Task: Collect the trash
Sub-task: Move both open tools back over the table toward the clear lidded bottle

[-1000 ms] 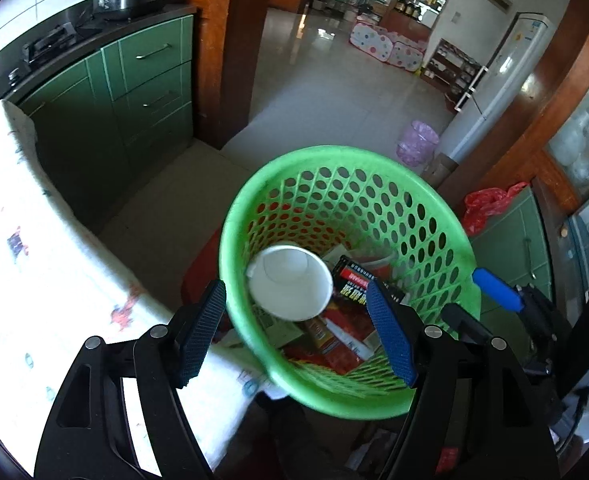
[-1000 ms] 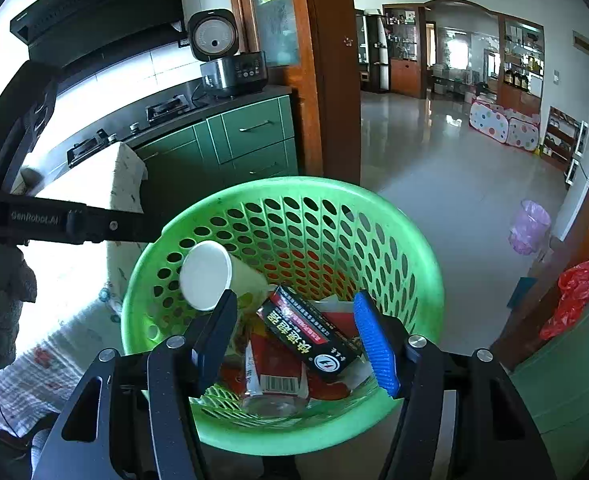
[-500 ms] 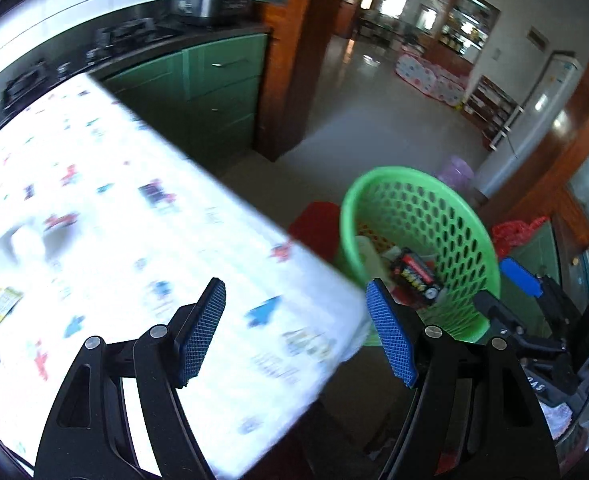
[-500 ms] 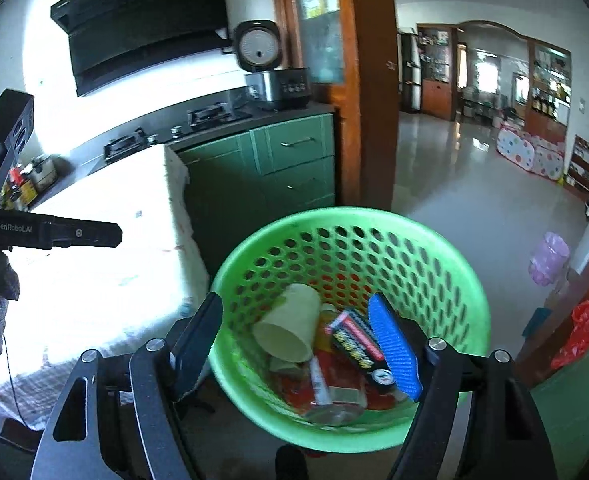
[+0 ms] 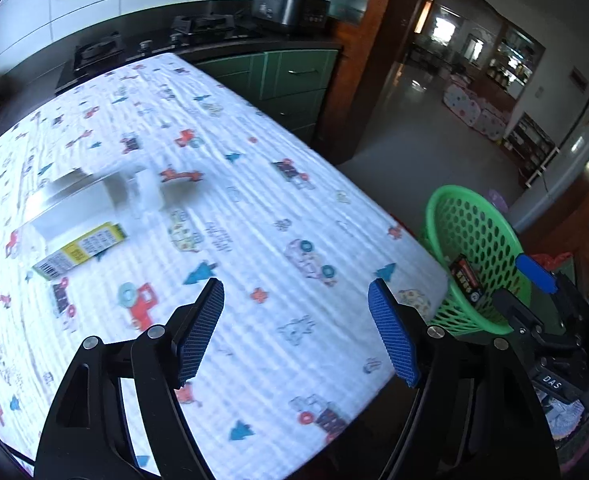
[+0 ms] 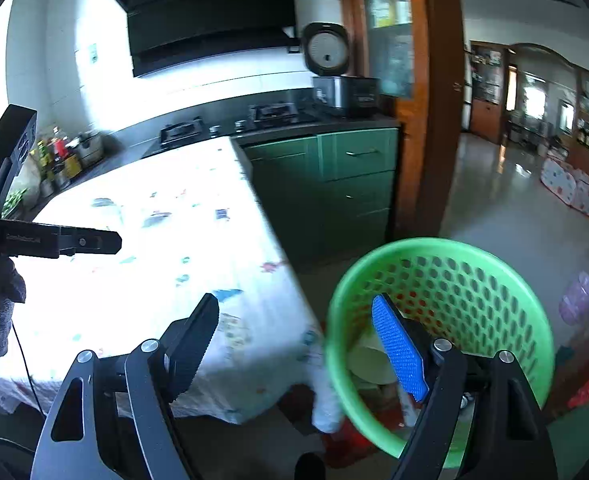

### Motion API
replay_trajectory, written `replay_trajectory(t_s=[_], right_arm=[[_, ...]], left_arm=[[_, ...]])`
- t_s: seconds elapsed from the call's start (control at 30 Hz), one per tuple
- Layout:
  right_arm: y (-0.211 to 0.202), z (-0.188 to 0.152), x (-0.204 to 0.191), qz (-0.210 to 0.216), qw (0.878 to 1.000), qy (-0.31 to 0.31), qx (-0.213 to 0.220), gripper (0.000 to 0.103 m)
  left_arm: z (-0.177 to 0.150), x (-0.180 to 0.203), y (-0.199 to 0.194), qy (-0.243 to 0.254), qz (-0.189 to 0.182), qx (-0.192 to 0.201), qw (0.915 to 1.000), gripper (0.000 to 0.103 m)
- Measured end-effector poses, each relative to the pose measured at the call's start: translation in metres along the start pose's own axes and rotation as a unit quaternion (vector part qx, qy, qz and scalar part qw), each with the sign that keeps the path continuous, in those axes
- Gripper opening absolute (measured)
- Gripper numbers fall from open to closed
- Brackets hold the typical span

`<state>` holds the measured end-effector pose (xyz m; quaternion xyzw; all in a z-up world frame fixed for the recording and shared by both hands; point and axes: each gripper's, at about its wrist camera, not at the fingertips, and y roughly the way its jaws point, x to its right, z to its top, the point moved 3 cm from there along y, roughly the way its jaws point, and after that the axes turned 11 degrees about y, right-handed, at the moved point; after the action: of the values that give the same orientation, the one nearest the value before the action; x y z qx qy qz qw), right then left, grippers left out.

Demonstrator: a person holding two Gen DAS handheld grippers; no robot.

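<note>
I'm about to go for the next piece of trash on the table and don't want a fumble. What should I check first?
1. Left gripper open and empty: ok.
2. Right gripper open and empty: ok.
3. Target in view: ok, a yellow-labelled wrapper lies flat on the tablecloth.
4. Pale box beside it separate from the wrapper: cannot tell, blurred.
5. Green basket within reach at the table corner: ok.
6. Room left in the basket: ok, trash sits low.

green basket [image 6: 494,280] beside table, holding trash [image 5: 465,278]
</note>
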<state>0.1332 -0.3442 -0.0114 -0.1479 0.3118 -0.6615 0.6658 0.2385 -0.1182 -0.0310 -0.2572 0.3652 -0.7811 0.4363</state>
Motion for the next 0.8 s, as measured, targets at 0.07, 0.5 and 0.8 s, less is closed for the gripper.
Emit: replay_trajectory(t_s=[0.07,0.5,0.8], right_arm=[[0.003,0.002,-0.012,0.01,1.0,-0.008,-0.001,0.078],[0.034,0.017,-0.083,0.073,0.996,-0.049,-0.023,0.079],[0.075,0.028,-0.141,0.116,0.989,-0.075,-0.054,0.078]], left_arm=[[-0.004,-0.007,-0.004,-0.007,0.006,0.002,1.0,0.074],[-0.029,-0.093,-0.037,-0.051,0.076,0.006,0.9958,0.077],[-0.04,-0.149,-0.058,-0.087,0.112,0.011,0.9898,0.077]])
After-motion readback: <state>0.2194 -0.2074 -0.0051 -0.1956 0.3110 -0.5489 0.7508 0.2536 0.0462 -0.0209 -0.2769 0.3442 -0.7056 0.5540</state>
